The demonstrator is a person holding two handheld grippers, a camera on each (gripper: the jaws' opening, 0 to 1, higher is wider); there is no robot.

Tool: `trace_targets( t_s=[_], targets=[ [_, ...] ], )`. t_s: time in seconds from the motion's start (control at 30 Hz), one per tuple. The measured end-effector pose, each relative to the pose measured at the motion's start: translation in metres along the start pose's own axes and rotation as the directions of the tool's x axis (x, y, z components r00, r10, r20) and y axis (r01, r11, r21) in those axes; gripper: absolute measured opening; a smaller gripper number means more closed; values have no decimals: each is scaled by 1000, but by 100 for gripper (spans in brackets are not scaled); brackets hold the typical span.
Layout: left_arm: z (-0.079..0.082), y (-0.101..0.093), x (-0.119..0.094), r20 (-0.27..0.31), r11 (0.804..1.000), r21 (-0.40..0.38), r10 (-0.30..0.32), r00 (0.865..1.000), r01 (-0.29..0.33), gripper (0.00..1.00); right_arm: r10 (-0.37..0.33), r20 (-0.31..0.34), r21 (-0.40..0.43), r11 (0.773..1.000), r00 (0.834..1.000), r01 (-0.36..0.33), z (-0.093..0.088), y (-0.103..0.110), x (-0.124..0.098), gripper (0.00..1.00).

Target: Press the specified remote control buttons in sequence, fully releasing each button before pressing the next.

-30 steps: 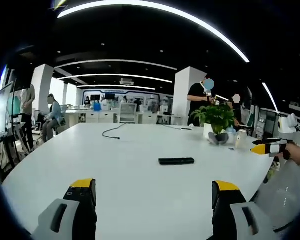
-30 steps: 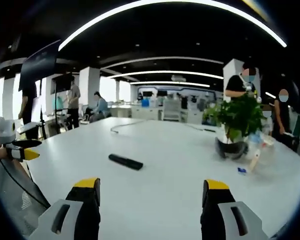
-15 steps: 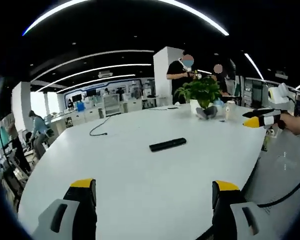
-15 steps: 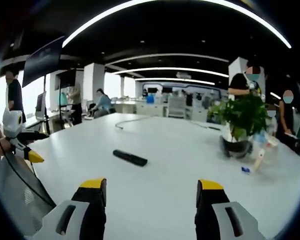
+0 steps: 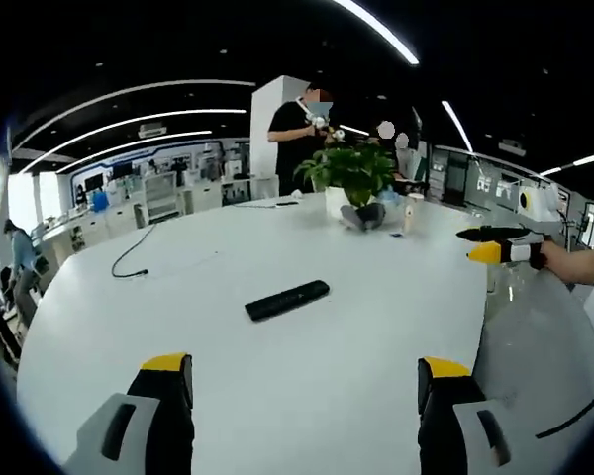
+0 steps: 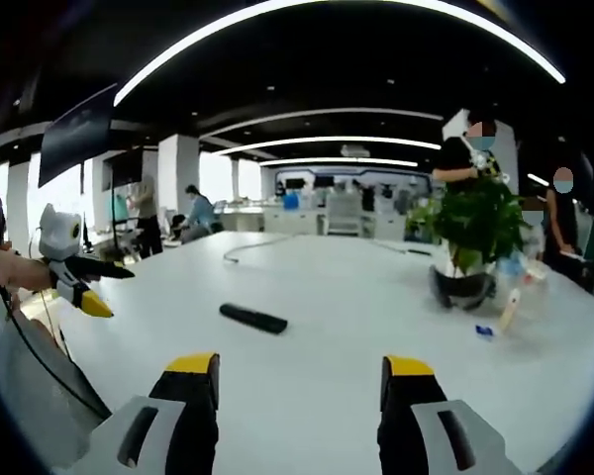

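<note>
Well, remote lies flat mid-worktop, well apart from both grippers; left gripper and right gripper jaws spread, holding nothing. Approach w/ one jaw tip, press straight down, lift fully clear btwn buttons.

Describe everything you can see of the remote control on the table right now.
The remote control is a slim, black, bar-shaped unit, probably plastic, lying flat near the middle of the white table. Its buttons are too small to make out. Nothing touches it but the tabletop. It sits well ahead of both open tongs, left and right, and apart from the potted plant and the black cable.
</note>
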State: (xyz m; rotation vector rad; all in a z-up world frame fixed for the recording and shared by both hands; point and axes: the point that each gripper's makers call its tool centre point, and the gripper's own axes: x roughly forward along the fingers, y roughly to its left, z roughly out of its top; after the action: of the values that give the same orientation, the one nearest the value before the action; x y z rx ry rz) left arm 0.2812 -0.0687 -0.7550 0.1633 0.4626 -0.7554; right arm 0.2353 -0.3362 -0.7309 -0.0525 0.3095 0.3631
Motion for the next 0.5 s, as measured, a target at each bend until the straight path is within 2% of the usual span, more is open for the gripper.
trace_targets(
  t_s=[0.1, 0.23, 0.3, 0.37, 0.5],
  targets=[
    [8, -1, 12, -26, 999, 9, -41, 999, 42, 96, -4, 0, 3, 1000, 1000, 4, 0, -1, 0, 63],
    [13, 6, 30, -61, 994, 61, -87, 994, 91, 95, -5, -13, 0, 1000, 1000, 5, -3, -1, 0, 61],
    [14, 3, 43, -98, 984, 111, -125, 987, 136, 95, -5, -20, -6, 1000, 1000, 5, -5, -1, 1, 61],
    [15, 5, 53, -114, 981, 127, -134, 984, 148, 95, -1, -21, -8, 1000, 1000, 1, -5, 0, 1, 60],
    [14, 6, 76, -169, 969, 141, -178, 969, 203, 95, -5, -26, -6, 1000, 1000, 4, -6, -1, 1, 59]
  ],
)
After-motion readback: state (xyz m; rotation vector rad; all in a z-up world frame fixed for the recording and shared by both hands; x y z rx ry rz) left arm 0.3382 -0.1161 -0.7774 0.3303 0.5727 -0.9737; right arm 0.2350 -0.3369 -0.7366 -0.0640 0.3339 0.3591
